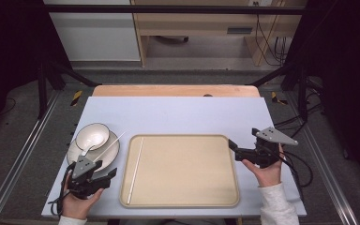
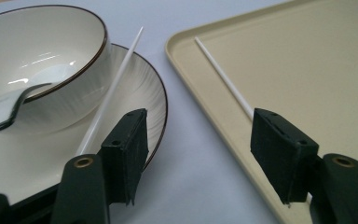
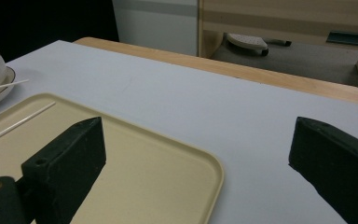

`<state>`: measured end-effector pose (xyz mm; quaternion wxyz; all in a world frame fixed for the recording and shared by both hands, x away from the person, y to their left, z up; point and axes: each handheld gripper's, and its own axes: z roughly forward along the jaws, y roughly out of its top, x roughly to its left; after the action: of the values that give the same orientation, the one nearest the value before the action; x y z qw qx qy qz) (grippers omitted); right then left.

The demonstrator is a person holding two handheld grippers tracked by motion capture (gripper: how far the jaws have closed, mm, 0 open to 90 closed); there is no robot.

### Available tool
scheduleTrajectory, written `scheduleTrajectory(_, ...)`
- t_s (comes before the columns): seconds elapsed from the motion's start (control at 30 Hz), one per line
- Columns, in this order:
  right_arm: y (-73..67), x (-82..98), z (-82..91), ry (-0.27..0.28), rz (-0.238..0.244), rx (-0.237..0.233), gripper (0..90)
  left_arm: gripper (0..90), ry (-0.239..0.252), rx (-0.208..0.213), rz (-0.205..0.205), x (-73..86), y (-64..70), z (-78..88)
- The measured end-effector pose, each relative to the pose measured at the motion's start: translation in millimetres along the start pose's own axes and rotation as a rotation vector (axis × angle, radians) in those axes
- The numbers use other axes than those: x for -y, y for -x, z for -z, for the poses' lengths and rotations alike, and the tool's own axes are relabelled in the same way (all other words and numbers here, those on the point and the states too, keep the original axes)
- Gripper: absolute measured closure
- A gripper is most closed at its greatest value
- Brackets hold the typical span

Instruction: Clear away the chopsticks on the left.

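Both tongs hang with jaws apart and nothing between them. At the near left corner of the pale blue table mat [image 1: 178, 112], the left gripper [image 1: 104, 174] sits just beside a white ceramic plate with a dark rim [image 1: 113, 152]; on it rests a white dark-rimmed bowl [image 1: 93, 133] holding a white spoon [image 1: 87, 149], and one thin white chopstick [image 1: 110, 146] leans across the plate's edge. Its mate, a second white chopstick [image 1: 136, 169], lies along the left inner edge of the beige plastic tray [image 1: 192, 197]. The leaning stick is probably next: light, stiff, smooth and apt to roll or slip, so a pinch near its lower, thicker end seems safest. The right gripper [image 1: 232, 146] hovers at the tray's right rim.
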<state>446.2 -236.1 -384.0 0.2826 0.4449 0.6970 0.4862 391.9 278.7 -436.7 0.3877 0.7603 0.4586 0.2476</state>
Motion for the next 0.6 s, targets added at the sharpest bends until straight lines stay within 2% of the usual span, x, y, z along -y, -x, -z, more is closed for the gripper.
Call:
scheduleTrajectory(0.1, -0.4, 0.5, -0.9, -0.004, 0.006, -0.001, 4.3, 34.4, -0.006, -0.017, 0.009, 8.6, -7.9, 3.2)
scheduleTrajectory(0.3, -1.3, 1.4, -3.1, -0.014, 0.001, -0.002, 4.3, 33.5, -0.008, -0.041, 0.029, 13.9, -19.3, 6.1)
scheduleTrajectory(0.6, -2.2, 2.1, -5.3, -0.021, 0.002, -0.004, 4.3, 35.8, -0.045, -0.08, 0.015, 11.1, -36.9, -1.7)
